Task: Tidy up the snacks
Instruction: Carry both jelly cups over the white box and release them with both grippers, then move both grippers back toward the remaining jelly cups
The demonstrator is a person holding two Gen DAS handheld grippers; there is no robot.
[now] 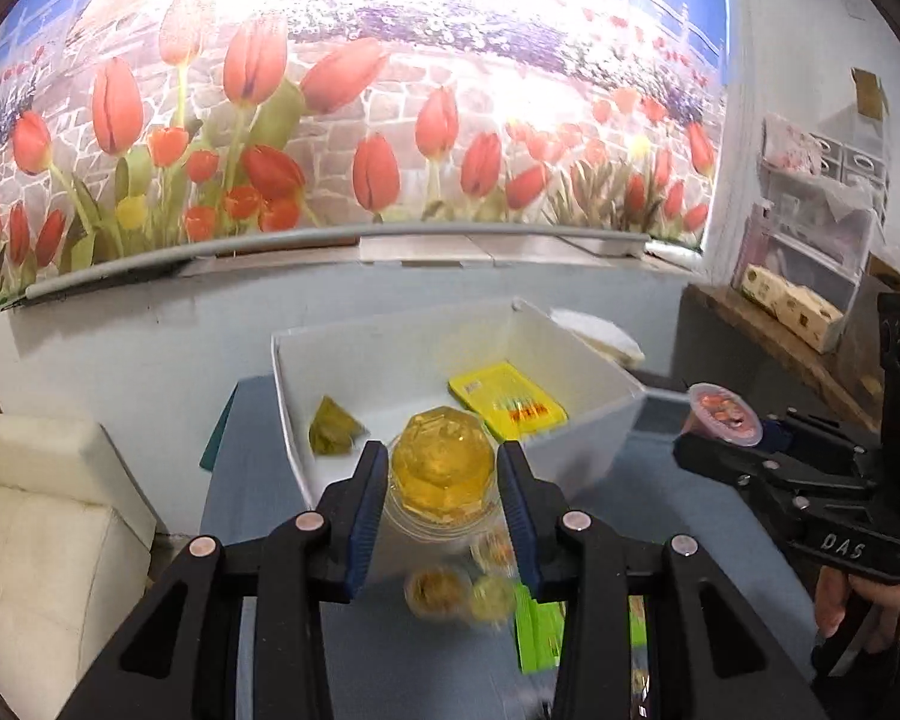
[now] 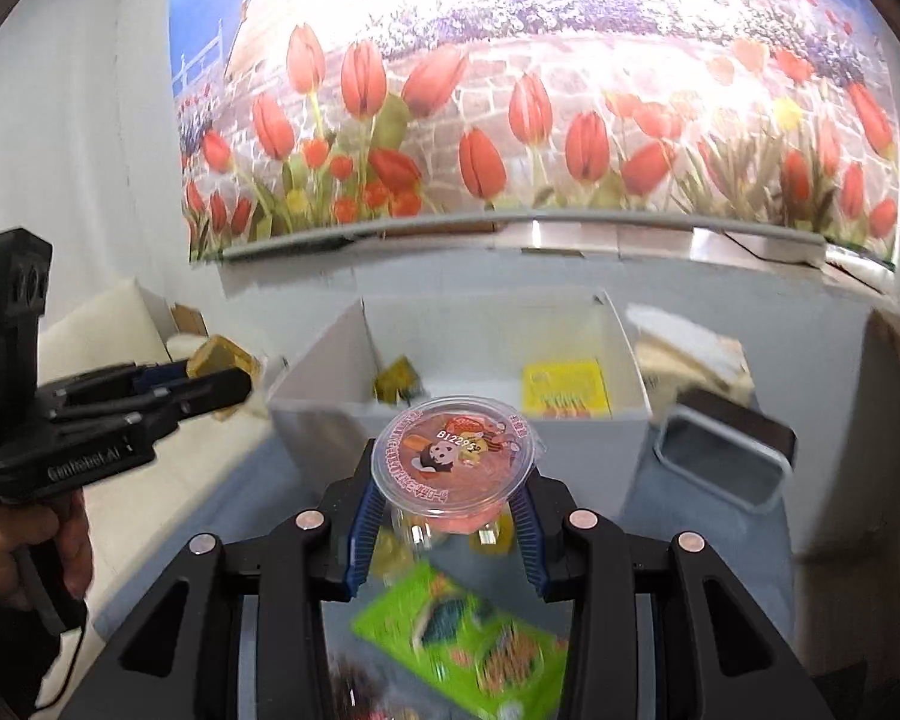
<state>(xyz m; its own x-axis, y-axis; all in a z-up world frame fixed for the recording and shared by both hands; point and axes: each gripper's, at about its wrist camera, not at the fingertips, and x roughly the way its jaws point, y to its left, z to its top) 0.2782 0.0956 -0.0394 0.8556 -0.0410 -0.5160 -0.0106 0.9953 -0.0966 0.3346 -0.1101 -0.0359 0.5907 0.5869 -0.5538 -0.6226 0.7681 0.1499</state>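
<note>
Left tool (image 1: 442, 468): closed on the yellow jelly cup (image 1: 441, 468); blue pads (image 1: 366, 510) press on both sides of the cup.
Yellow jelly cup: clear faceted cup with amber content, held between the left tool's fingers, lifted clear of the table (image 1: 258, 480).
Right tool (image 2: 447, 501): closed on the pink jelly cup (image 2: 453, 459); pads grip the cup body under its rim.
Pink jelly cup: sealed with a printed pink lid facing the camera, held upright between the right tool's fingers, above the table.
Box (image 1: 342, 354): white, open-topped, directly ahead of both tools, standing on the table.
Box contents: yellow packet (image 1: 507, 399) lies flat ahead and right of the left tool; small olive pouch (image 1: 333, 426) lies ahead and left of it, near the box's left wall.
Under left tool: several small round yellow snacks (image 1: 438, 588) on the table, blurred.
Under right tool: green packet (image 2: 462, 630) flat on the table, blurred.
Right of right tool: open grey-rimmed container (image 2: 720, 468) on the table, beside the box.
Hands: a hand (image 1: 834, 600) grips the right tool's handle; another hand (image 2: 60, 546) grips the left tool's handle.
</note>
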